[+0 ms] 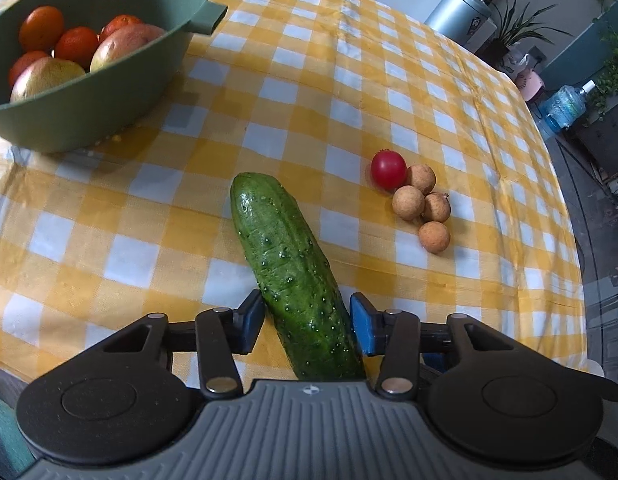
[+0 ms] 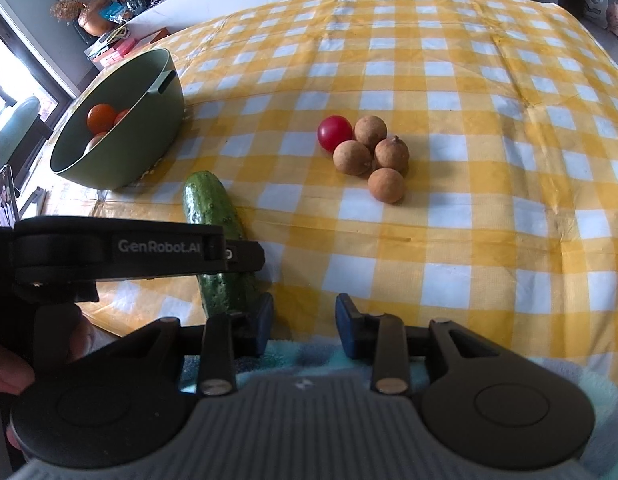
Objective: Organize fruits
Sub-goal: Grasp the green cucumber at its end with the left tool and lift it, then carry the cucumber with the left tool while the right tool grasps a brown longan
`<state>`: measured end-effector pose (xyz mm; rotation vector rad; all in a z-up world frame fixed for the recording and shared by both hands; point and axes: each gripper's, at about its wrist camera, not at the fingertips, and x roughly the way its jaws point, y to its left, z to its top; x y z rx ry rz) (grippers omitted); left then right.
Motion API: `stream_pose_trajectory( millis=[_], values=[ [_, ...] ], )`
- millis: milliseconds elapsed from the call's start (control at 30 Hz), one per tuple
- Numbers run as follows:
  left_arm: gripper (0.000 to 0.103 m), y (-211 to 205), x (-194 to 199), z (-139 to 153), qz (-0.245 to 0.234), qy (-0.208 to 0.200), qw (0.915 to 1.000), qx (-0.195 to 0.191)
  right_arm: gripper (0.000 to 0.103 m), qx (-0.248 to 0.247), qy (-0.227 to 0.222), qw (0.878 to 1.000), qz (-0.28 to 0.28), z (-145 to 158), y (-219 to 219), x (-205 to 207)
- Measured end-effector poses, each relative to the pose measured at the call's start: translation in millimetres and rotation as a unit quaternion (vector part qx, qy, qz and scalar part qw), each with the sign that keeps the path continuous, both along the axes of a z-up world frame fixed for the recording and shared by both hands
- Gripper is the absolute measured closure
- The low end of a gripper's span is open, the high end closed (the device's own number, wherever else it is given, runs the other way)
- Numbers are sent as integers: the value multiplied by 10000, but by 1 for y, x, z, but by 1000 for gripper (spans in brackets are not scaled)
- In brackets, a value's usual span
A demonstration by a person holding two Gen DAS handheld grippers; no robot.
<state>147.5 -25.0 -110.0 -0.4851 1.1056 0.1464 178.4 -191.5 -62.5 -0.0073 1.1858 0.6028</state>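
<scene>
A green cucumber lies on the yellow checked tablecloth, its near end between the blue pads of my left gripper. The pads touch or nearly touch its sides; the jaws are around it. A red cherry tomato and several brown longans lie to the right. A green bowl at far left holds oranges and mangoes. In the right wrist view my right gripper is open and empty at the table's near edge, with the cucumber, the tomato, the longans and the bowl ahead.
The left gripper's body crosses the cucumber in the right wrist view. A light blue towel lies below the right gripper. The table's right edge drops to the floor; a metal can and plants stand beyond.
</scene>
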Motion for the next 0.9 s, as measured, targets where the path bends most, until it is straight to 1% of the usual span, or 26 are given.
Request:
stream_pose_trajectory(
  millis=[100,200,367,500,533,733,800,900],
  values=[
    [51,4,1,9,-113,-150,9996,218,71,1,-71,10000,-33,1,-1,-1],
    [52,11,5,16,-329,-233,9984,394,71,24,-124,9999,-110,3,-2,0],
    [52,28,15,16,-785,-142,9959,434,71,18,-245,9995,-176,7,-2,1],
    [53,30,21,13,-1137,-82,9901,817,71,39,-352,9990,-287,10,-2,6],
    [53,30,22,12,-1184,-93,9893,851,71,22,-410,9986,-330,11,-1,7],
    [53,33,19,2,-1254,-231,9891,734,72,-251,-827,9950,-503,11,12,22],
    [53,36,19,0,-1208,-285,9901,659,74,-339,-893,9939,-545,9,17,28],
    [53,38,17,-1,-1215,-398,9898,628,74,-437,-951,9922,-671,7,20,35]
  ],
)
